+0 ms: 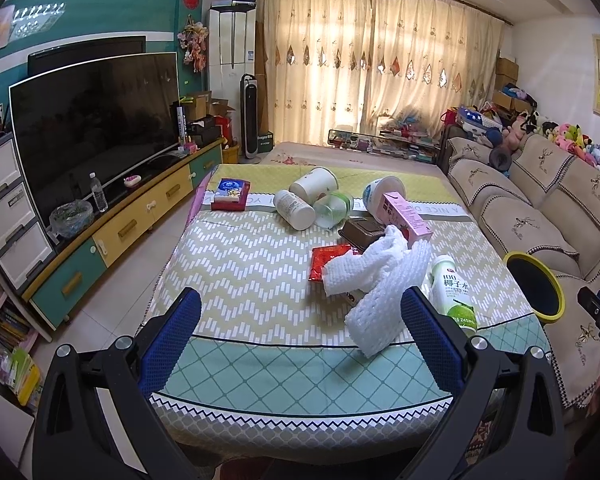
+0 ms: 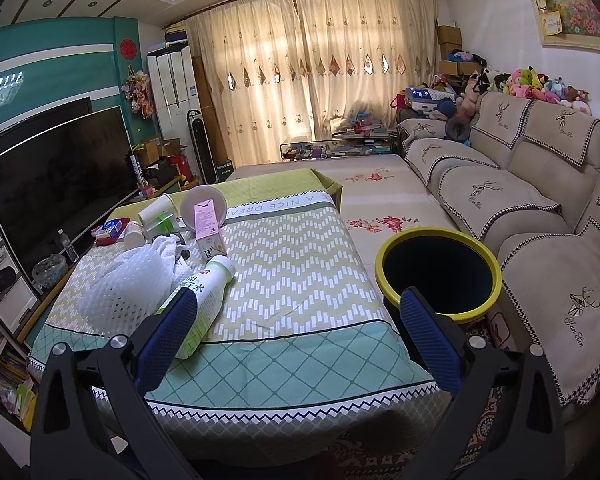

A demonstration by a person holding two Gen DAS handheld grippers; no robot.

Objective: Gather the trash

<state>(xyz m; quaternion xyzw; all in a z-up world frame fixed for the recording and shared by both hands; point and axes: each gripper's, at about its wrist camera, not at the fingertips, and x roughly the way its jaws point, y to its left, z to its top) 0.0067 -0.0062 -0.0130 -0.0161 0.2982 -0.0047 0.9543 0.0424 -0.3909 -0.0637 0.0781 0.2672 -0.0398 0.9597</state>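
Left wrist view: trash lies clustered on the table (image 1: 260, 272)'s far right half, with foam wrap (image 1: 380, 280) nearest, a bottle (image 1: 454, 292) just beside it, and a pink carton (image 1: 406, 216), red packet (image 1: 328, 262), brown tray (image 1: 364, 232) and tipped cups (image 1: 314, 184) behind. The bin (image 2: 440, 276) stands between table and sofa (image 2: 540, 216), probably so items can be dropped straight off the right edge. Left gripper (image 1: 300, 320) and right gripper (image 2: 296, 320) both hover at the near edge, jaws apart and empty; nothing looks collected yet.
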